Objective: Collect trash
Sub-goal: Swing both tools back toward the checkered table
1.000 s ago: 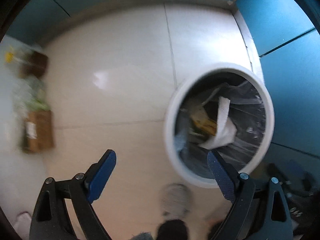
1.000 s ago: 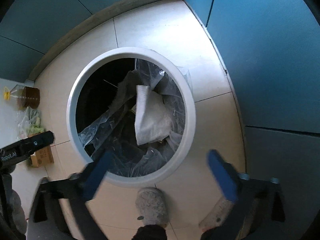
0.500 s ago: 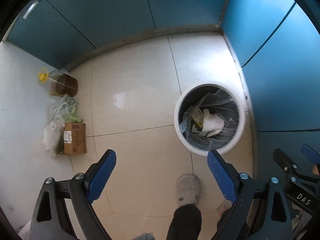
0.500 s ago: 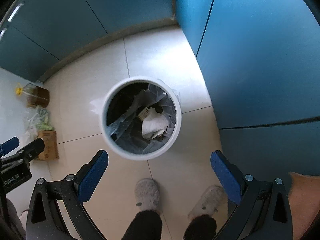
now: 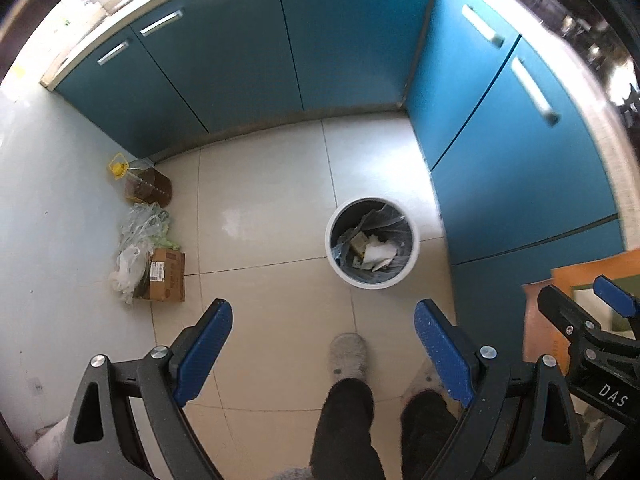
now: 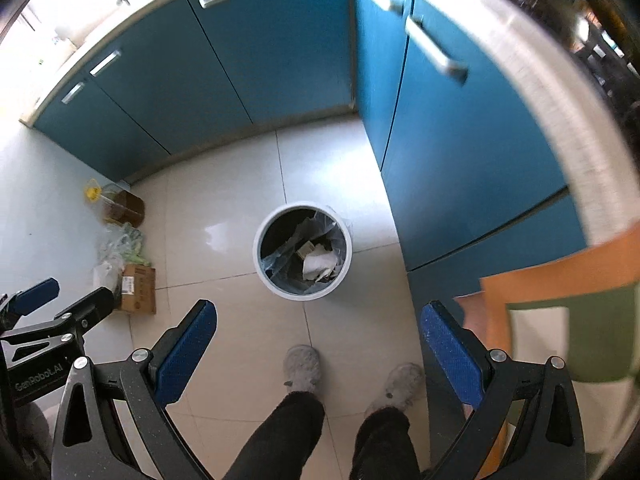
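Note:
A round white trash bin (image 5: 413, 256) (image 6: 264, 276) stands on the tiled floor near the blue cabinets. A clear plastic liner lines it. Crumpled white paper (image 5: 378, 254) (image 6: 316, 264) and a yellowish wrapper (image 5: 357, 245) lie inside. My left gripper (image 5: 323, 334) hangs open high above the floor, with nothing between its blue pads. My right gripper (image 6: 318, 336) is open and empty too, at about the same height. Each gripper shows at the edge of the other's view.
Blue cabinets (image 5: 248, 52) (image 6: 460, 152) form a corner behind and right of the bin. Against the left wall sit a brown oil jug (image 5: 146, 184), plastic bags (image 5: 138, 236) and a cardboard box (image 5: 166, 276). A person's slippered feet (image 6: 302, 368) stand below. An orange board (image 6: 556, 276) shows at right.
Both grippers have risen far above the bin, which now looks small. Cabinet doors, handles and countertop edges have come into view. Both stayed open.

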Action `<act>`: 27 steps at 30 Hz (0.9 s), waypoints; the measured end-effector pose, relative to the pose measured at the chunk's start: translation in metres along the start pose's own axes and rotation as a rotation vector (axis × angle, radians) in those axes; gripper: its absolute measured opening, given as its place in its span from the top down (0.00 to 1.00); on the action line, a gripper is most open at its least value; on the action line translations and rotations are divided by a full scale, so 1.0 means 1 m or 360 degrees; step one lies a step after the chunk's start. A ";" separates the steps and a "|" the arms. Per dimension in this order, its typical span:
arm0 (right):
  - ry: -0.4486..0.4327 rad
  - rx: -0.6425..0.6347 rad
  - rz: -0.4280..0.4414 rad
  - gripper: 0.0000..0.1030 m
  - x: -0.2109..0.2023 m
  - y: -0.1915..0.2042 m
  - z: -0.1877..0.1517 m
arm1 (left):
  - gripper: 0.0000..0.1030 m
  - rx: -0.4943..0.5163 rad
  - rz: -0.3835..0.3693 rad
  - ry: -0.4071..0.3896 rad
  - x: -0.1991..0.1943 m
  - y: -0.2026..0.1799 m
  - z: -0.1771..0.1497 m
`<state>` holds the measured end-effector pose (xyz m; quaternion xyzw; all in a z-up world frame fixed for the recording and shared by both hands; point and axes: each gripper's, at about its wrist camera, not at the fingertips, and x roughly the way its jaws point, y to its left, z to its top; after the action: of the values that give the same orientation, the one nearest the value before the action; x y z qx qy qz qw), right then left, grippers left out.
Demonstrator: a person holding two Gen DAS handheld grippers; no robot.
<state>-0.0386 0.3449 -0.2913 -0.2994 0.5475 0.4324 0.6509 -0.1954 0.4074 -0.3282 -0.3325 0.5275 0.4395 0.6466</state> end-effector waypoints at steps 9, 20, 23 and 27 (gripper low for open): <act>-0.0107 0.0223 0.0224 0.00 -0.086 -0.032 0.002 | 0.10 0.0053 0.0057 -0.0124 -0.078 -0.028 0.012; -0.0242 0.0984 -0.0002 0.00 -0.180 -0.277 -0.058 | 0.10 0.0770 -0.0342 -0.0117 -0.126 -0.286 0.015; -0.0222 0.1239 -0.0136 0.00 -0.186 -0.356 -0.103 | 0.10 0.1063 -0.0404 0.0024 -0.105 -0.368 -0.011; -0.0243 0.1554 -0.0209 0.00 -0.192 -0.438 -0.156 | 0.11 0.1366 -0.0356 0.0159 -0.070 -0.445 -0.051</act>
<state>0.2755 -0.0307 -0.1761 0.0389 0.6169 0.1042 0.7792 0.1898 0.1723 -0.2864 -0.1099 0.6534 0.0914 0.7434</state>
